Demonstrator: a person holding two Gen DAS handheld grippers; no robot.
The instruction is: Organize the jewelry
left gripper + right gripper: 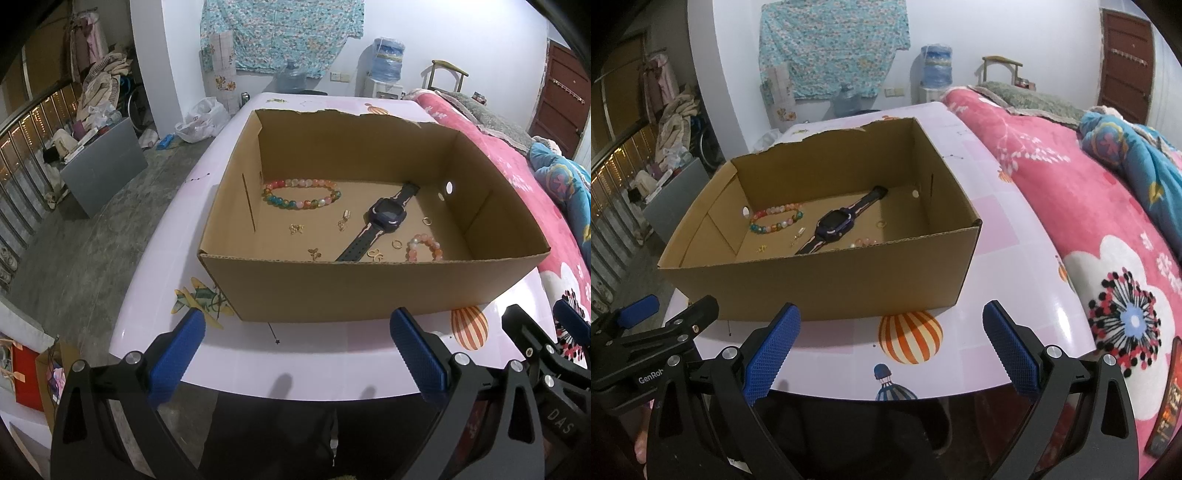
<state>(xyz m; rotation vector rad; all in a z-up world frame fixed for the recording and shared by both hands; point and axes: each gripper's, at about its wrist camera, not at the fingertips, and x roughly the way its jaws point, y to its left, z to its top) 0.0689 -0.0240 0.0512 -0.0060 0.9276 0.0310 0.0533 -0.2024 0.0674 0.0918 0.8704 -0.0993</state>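
Both grippers were just hanging out at the near edge of the pink table (332,369), in front of the cardboard box (369,288), touching nothing. The left gripper (297,350) had its blue pads (177,358) spread wide with nothing between them, and the right gripper (892,347) was the same deal, wide apart and empty. All the jewelry sat on the box floor: a multicolored bead bracelet (301,194) toward the far left, a dark smartwatch (384,219) lying diagonally in the middle, a smaller pink bead bracelet (424,247) near the front right, plus a few little gold charms (295,229) and gold rings (397,243) scattered around the watch.
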